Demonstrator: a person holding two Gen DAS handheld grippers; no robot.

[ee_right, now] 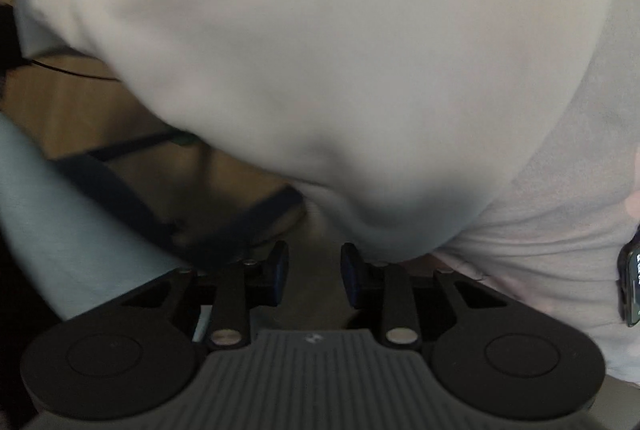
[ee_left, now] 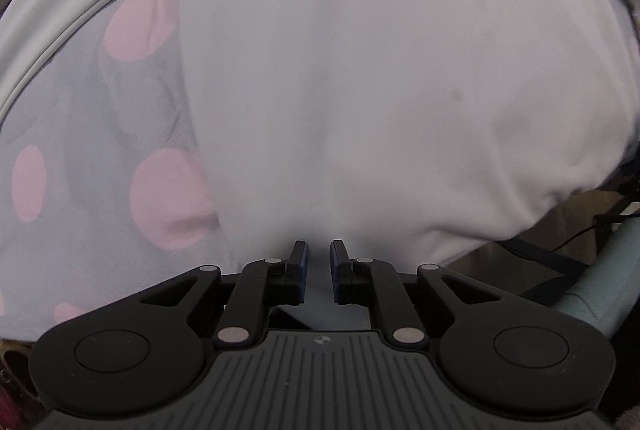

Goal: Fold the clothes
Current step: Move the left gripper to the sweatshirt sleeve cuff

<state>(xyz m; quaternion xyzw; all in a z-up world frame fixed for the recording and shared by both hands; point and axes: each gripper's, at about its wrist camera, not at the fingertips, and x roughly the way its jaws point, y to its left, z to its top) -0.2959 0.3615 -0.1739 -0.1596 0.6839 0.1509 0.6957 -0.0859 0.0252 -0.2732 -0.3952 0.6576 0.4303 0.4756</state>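
Note:
A plain white garment (ee_left: 380, 77) fills most of the left wrist view and hangs over the edge at the right. My left gripper (ee_left: 319, 270) sits at its near edge, jaws a small gap apart with white cloth running between them. In the right wrist view the same white garment (ee_right: 320, 49) bulges close above my right gripper (ee_right: 315, 276), whose jaws stand apart with nothing between them, just under the cloth's lower fold.
A grey sheet with pink dots (ee_left: 100, 157) lies under the garment at the left. A wooden floor (ee_right: 80, 97) and dark frame bars (ee_right: 120, 189) show below. A wrist with a smartwatch (ee_right: 632, 282) is at the right edge.

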